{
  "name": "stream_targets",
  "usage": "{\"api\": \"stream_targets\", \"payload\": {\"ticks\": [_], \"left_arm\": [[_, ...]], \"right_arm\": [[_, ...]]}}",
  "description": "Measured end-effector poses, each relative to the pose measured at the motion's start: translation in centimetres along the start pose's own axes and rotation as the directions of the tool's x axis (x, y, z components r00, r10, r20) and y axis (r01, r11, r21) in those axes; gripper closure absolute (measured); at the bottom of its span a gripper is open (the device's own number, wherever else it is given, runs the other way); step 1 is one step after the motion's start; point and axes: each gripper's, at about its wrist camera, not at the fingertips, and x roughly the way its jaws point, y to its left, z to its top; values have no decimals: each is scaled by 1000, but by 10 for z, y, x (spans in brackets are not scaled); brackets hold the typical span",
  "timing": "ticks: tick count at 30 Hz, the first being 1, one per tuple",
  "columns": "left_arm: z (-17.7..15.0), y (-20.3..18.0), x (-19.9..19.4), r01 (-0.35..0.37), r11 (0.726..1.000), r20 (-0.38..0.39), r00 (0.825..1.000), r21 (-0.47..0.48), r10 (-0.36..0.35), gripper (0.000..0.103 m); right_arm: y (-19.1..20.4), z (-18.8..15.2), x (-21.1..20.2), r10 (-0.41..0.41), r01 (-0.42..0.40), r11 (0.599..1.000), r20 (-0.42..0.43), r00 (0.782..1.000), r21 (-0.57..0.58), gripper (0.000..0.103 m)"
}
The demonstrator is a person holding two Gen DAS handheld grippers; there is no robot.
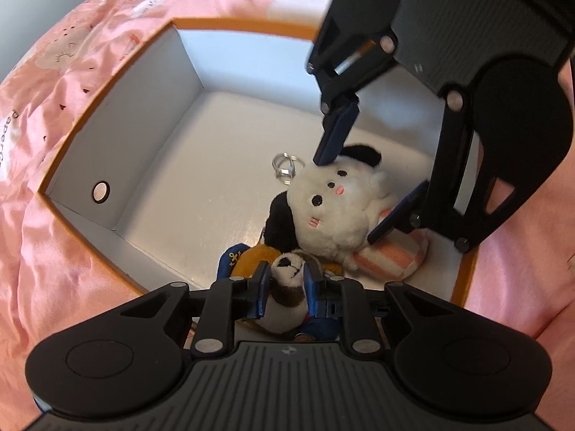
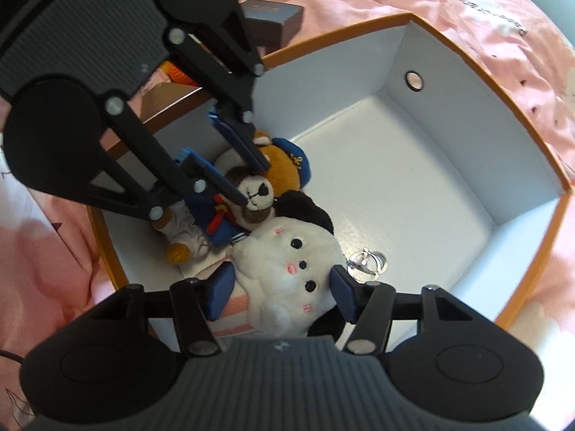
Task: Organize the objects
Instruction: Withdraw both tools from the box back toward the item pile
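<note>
- Left gripper (image 1: 286, 280) reaches steeply down into an open box, its blue pads closed narrowly on the head of a small brown sailor bear plush (image 1: 287, 269) lying against the box's near wall.
- Right gripper (image 2: 284, 287) comes down beside it, jaws set about halfway, one pad at either side of a white plush with black ears (image 2: 287, 269); whether the pads press on it cannot be told.
- White plush lies touching the sailor bear, partly over a pink-and-white striped soft item (image 1: 391, 255), all on the box floor.
- Clear keyring clasp (image 1: 285, 168) rests on the floor just beside the white plush's head.
- Box (image 1: 151, 115) is white inside with an orange rim, and a round metal stud (image 1: 101, 191) sits low in one wall.
- Pink printed bedsheet (image 1: 54, 215), creased, surrounds the box on every visible side.
- Grey block (image 2: 276, 18) stands beyond the box's far rim in the right wrist view.
</note>
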Motion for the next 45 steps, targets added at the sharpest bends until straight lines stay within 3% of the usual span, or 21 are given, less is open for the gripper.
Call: {"api": "stream_targets", "payload": {"ticks": [5, 8, 11, 17, 23, 29, 33, 37, 40, 45], "left_arm": [[-1, 1, -25, -26, 999, 63, 998, -33, 28, 74], [-6, 3, -46, -35, 994, 97, 994, -106, 45, 68], [-13, 1, -66, -88, 977, 106, 988, -194, 110, 68], [-46, -8, -110, -140, 906, 129, 970, -399, 206, 62], [-91, -20, -126, -242, 778, 75, 935, -580, 346, 62], [-130, -18, -125, -278, 646, -50, 936, -711, 348, 63], [-152, -14, -113, -309, 580, -133, 936, -753, 325, 63], [-167, -20, -107, -384, 572, -206, 913, -725, 352, 63], [-178, -26, -104, -380, 579, -223, 919, -721, 325, 65], [-190, -24, -108, -373, 563, -217, 920, -738, 326, 65]], "right_arm": [[5, -2, -18, -48, 47, 998, 28, 998, 53, 41], [12, -2, -34, -75, 66, 992, 81, 994, 111, 41], [26, -1, -52, -114, 86, 981, 154, 982, 175, 41], [78, 5, -75, -161, 63, 956, 333, 929, 286, 40], [123, 18, -77, -198, 64, 945, 405, 893, 321, 40], [158, 28, -56, -204, 56, 934, 399, 894, 353, 46], [170, 40, -30, -200, 55, 928, 368, 908, 368, 52], [178, 51, -14, -170, 31, 924, 337, 926, 381, 60], [181, 60, -6, -152, 22, 925, 320, 935, 379, 65], [183, 77, 7, -112, -12, 924, 301, 947, 382, 67]]}}
